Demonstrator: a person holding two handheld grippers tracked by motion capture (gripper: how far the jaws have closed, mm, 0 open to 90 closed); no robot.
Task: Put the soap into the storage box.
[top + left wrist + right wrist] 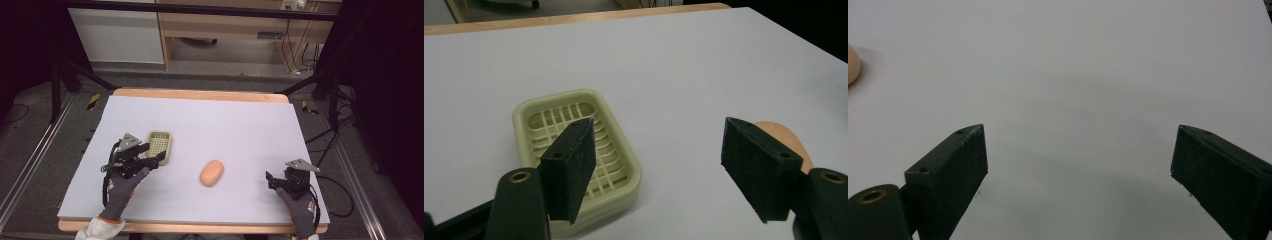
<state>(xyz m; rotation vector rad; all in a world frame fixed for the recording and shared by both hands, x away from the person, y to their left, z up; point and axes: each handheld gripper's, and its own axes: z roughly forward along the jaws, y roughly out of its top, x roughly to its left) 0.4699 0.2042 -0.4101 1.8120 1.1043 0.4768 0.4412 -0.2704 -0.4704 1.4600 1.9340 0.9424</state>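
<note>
— What are your hands doing right now?

— I'm holding my left gripper point(150, 159) over the left part of the table point(240, 125), jaws spread wide and pinching nothing. One jaw is hanging just above the near end of the pale green soap dish point(574, 150).

— And the soap?

— The peach-coloured soap point(212, 173) is lying on the table to the right of the dish, apart from it, near the middle.

— Your other hand?

— I'm keeping my right gripper point(272, 181) low at the near right, jaws spread, well apart from the soap.
</note>
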